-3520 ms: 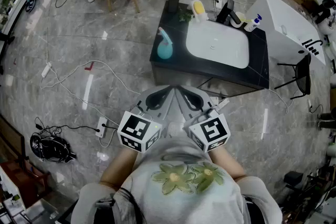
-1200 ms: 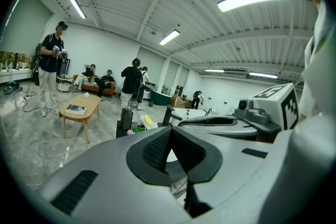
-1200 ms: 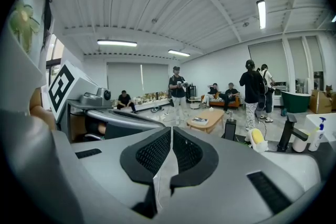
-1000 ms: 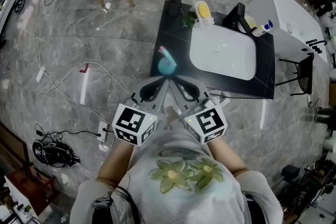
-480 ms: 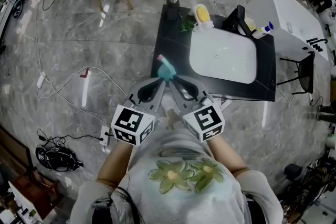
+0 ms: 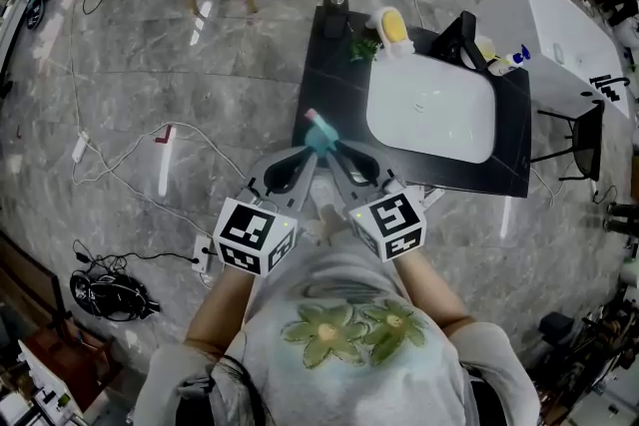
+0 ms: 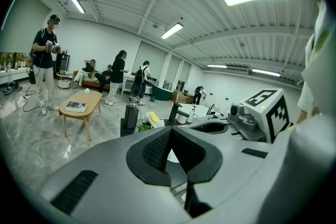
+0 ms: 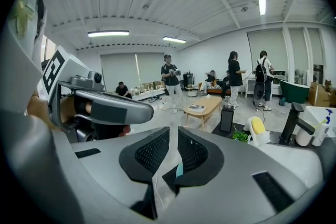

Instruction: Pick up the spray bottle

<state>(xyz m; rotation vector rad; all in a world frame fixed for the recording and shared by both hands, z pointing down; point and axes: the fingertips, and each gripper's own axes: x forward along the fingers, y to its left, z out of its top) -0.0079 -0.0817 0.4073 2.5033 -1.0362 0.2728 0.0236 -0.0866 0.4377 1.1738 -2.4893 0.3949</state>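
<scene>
Both grippers, left point(image 6: 298, 165) and right point(image 6: 344, 167), have their jaws closed together and hold nothing. The teal bottle point(image 6: 319, 137) stands on the front left corner of the counter point(image 6: 334, 65), just beyond their tips. I think one gripper must open wide first, then close around the bottle's body. The sink point(image 6: 429, 110) lies to its right, and nothing seems to block the way.

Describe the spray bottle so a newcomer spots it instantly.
On the black counter with the white sink, look at the near left corner. The spray bottle stands there alone: teal body, pink nozzle, unlike the black dispenser at the far edge.
</scene>
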